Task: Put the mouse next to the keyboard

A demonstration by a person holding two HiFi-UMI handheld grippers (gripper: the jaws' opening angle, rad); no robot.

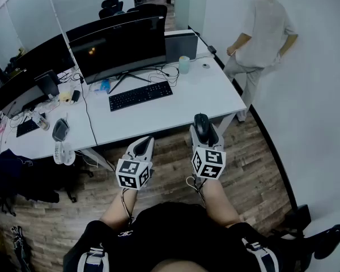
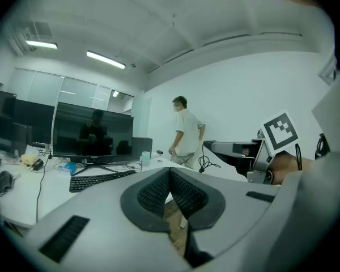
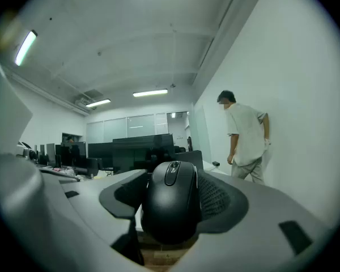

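Black mouse (image 3: 171,205) was pinched by right gripper (image 1: 202,130), lower centre of frame, short of desk (image 1: 209,89) | left gripper (image 1: 141,145) pressed together, empty | step: carrying, seemingly | next: reach forward, lower it just right of keyboard (image 1: 140,95)

A white desk (image 1: 215,89) stood on a wood-plank floor (image 1: 255,169). Right of the desk ran a plain white wall (image 1: 323,67), where a person (image 1: 263,33) stood. Behind the desk were dark office chairs (image 1: 114,5) and glass partitions (image 2: 73,92). Strip lights (image 2: 105,59) glowed above the desk.
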